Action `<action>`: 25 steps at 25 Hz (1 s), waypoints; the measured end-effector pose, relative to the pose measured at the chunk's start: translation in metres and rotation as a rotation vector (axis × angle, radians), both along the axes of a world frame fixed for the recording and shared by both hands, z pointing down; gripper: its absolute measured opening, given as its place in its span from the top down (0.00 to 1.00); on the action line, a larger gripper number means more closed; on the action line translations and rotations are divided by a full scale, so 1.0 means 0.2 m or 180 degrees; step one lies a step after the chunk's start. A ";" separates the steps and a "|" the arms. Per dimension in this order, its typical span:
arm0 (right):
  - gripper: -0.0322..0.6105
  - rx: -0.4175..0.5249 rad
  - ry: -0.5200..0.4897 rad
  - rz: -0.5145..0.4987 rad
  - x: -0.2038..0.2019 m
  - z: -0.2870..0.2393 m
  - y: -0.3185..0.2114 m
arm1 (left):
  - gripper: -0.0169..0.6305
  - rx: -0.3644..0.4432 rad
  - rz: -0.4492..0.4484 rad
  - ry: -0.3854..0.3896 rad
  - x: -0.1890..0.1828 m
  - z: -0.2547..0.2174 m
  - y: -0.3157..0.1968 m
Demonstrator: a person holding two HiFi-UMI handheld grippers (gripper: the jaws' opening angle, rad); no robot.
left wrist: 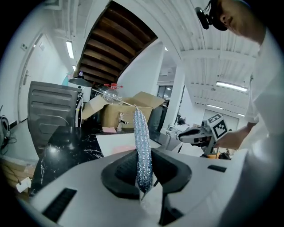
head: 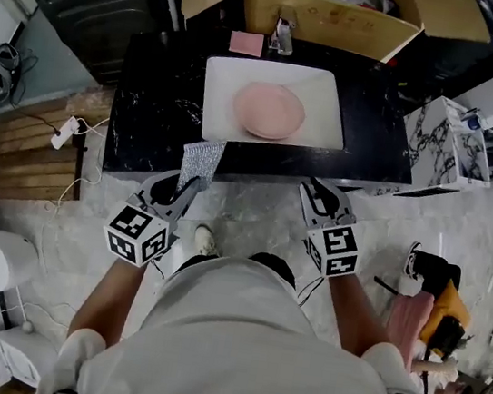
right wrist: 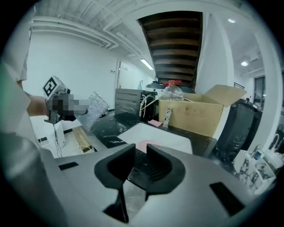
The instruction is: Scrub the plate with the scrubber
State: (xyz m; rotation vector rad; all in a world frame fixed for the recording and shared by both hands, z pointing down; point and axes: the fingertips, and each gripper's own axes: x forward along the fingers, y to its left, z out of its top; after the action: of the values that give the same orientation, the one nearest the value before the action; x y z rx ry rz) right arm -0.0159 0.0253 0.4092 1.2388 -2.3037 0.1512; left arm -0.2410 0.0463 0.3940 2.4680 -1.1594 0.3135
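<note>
1. The pink plate (head: 269, 109) sits bang in the middle of the white sink (head: 322, 88), which is set in the black counter (head: 155, 104).
2. The left hand-held gripper (head: 183, 193) is clamped on the sparkly silver scrubber (head: 201, 162), at the counter edge just short of the sink's near-left corner.
3. The right hand-held gripper (head: 317, 193) hangs off the sink's near-right corner, jaws only a narrow gap apart with nothing in them.
4. There's a cardboard box (head: 328, 20) behind the sink.
</note>
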 end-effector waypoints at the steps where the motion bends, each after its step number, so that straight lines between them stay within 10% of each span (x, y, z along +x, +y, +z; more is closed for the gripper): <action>1: 0.83 0.0013 -0.0027 -0.0046 0.01 -0.01 0.06 | 0.86 0.0020 -0.0004 -0.0039 0.02 -0.01 0.04; 25: 0.83 0.0210 -0.0379 -0.0724 0.46 -0.05 1.02 | 0.86 -0.0089 -0.0383 -0.0160 0.65 0.01 1.01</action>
State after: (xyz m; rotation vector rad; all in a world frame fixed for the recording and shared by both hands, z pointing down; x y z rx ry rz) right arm 0.0758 0.2296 0.3988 1.0128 -2.5514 0.0708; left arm -0.1118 0.2480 0.3952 2.3667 -1.3090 0.3560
